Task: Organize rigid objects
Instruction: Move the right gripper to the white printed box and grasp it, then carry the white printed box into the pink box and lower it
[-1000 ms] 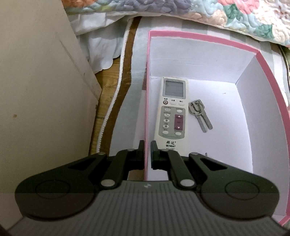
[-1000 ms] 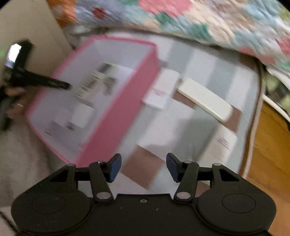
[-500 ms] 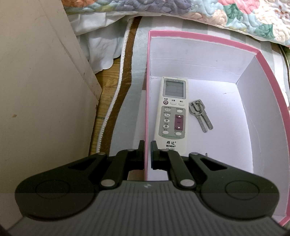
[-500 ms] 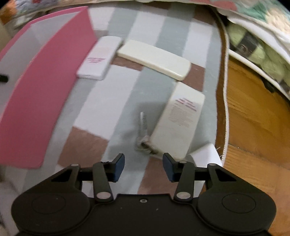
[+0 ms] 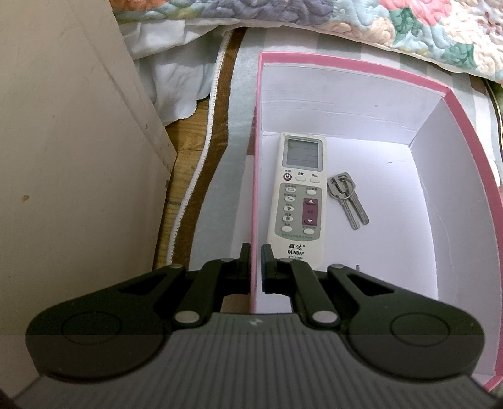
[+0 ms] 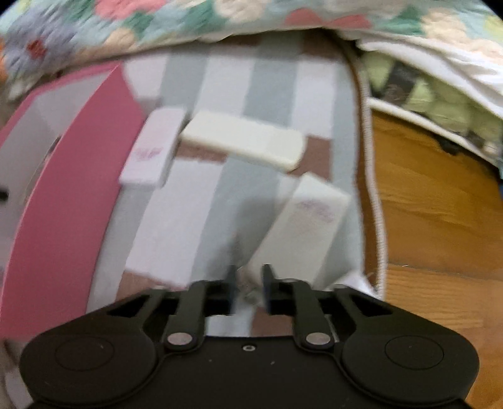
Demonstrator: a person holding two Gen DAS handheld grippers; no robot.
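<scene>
My left gripper (image 5: 255, 251) is shut on the left wall of the pink box (image 5: 465, 132). Inside the box lie a white remote (image 5: 298, 201) and a pair of keys (image 5: 345, 198). The right wrist view is blurred. My right gripper (image 6: 248, 283) hangs low over the striped mat, its jaws closing. A small grey key (image 6: 248, 292) lies between the fingers, and I see no pad pressing on it. Beyond it lie a white carton (image 6: 308, 226), a cream flat remote-like case (image 6: 245, 141) and a second white carton (image 6: 151, 154) beside the pink box (image 6: 69, 188).
A striped mat (image 6: 226, 195) with white piping covers the wooden floor (image 6: 433, 204). A floral quilt (image 6: 188, 22) hangs along the far side. A beige panel (image 5: 69, 157) stands close on the left of the box.
My right gripper swung away from the pink box, sank towards the key on the mat, and its jaws narrowed around it. The left gripper kept its hold on the box wall.
</scene>
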